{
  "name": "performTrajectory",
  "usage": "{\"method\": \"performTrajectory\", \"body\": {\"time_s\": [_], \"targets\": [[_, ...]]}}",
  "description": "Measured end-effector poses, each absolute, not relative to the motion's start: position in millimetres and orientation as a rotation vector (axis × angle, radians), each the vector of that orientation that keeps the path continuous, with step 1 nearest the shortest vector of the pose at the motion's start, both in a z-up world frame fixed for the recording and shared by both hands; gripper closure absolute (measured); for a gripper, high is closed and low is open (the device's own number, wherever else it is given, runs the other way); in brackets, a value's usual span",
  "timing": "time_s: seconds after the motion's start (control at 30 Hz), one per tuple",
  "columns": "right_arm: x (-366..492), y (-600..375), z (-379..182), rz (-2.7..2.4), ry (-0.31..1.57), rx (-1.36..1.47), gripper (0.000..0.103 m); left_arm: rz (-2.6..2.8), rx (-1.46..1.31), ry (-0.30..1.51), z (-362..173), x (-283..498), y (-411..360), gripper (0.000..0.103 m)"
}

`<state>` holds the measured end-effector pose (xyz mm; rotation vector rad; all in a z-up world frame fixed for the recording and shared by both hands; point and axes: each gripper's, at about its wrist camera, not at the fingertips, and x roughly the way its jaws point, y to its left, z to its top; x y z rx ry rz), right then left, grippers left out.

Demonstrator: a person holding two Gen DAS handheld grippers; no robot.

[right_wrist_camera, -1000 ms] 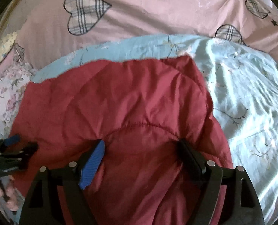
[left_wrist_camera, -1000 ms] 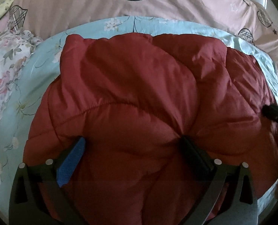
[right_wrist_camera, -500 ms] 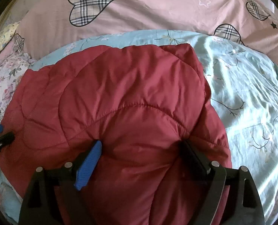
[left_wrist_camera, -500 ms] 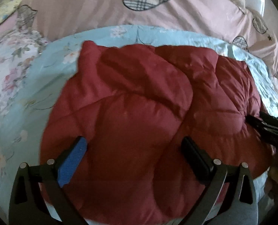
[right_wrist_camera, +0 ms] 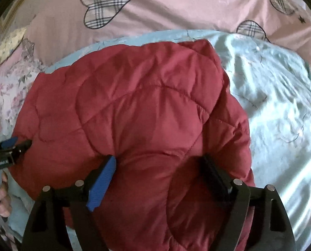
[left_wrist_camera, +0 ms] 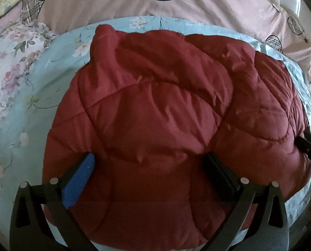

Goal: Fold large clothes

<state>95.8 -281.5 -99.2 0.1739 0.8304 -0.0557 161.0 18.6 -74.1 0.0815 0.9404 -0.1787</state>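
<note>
Red padded jacket (left_wrist_camera: pixel 155 115) lies bunched on the bed (right_wrist_camera: pixel 281 115), both claws spread wide around its near puffy folds, left claw (left_wrist_camera: pixel 149 167) and right claw (right_wrist_camera: pixel 159 167). Slippery, springy padding could pop out if either closes shallowly, undoing the fold.

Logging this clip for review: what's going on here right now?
A person is working on a puffy red quilted jacket lying bunched on a light blue floral sheet, using a handheld gripper in each hand. The left gripper and the right gripper each have their jaws spread wide with a thick bulge of the jacket between the fingers, at its near edge. Whether either is actually squeezing the fabric isn't clear. A pink duvet with plaid hearts lies behind. The jacket looks partly gathered, not neatly folded.
</note>
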Motion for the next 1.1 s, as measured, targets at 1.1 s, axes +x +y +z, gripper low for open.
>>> {"method": "performTrajectory", "body": {"time_s": [1.1], "targets": [[-12,-230,-80,0.054,0.822,0.129,0.017,-0.157,0.047,0.944,-68,49,31,0.0]]}}
